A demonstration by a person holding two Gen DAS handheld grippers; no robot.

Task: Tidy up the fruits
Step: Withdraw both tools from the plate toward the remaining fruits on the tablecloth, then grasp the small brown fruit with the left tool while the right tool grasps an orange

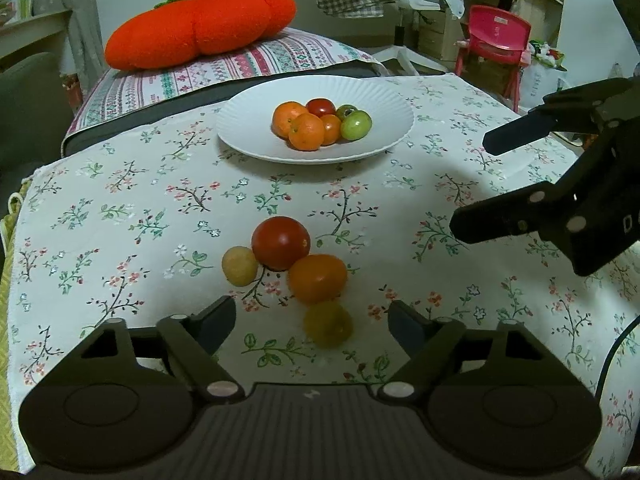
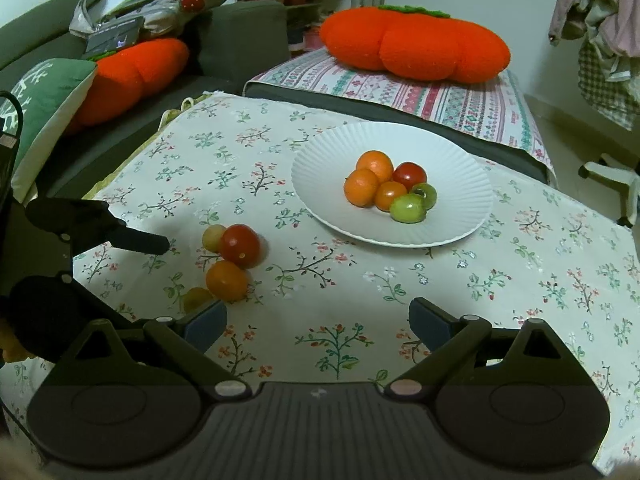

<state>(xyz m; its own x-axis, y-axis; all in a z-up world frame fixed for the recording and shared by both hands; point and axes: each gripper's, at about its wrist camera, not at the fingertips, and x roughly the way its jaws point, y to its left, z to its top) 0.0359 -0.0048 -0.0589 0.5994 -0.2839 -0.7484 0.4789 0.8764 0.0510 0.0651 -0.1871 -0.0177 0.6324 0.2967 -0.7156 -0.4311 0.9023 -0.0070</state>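
Note:
On the floral tablecloth lies a cluster of small tomatoes: a red one (image 1: 281, 243), an orange one (image 1: 318, 278), a pale yellow one (image 1: 240, 266) and a darker yellow one (image 1: 328, 323). My left gripper (image 1: 312, 322) is open, low over the cloth. The darker yellow tomato sits between its fingers, and the pads do not touch it. Farther back, a white ribbed plate (image 1: 248, 128) holds several fruits: orange, red and green. My right gripper (image 2: 318, 322) stands open over bare cloth, to the right of the cluster (image 2: 240, 245). It also shows at the right of the left wrist view (image 1: 470, 186).
Behind the table, a big orange pumpkin cushion (image 1: 200, 26) lies on a striped cover (image 1: 280, 60). A red child's chair (image 1: 496, 38) stands at the back right. A sofa with cushions (image 2: 136, 76) runs along the table's left side. A cable (image 1: 616, 344) hangs at the right.

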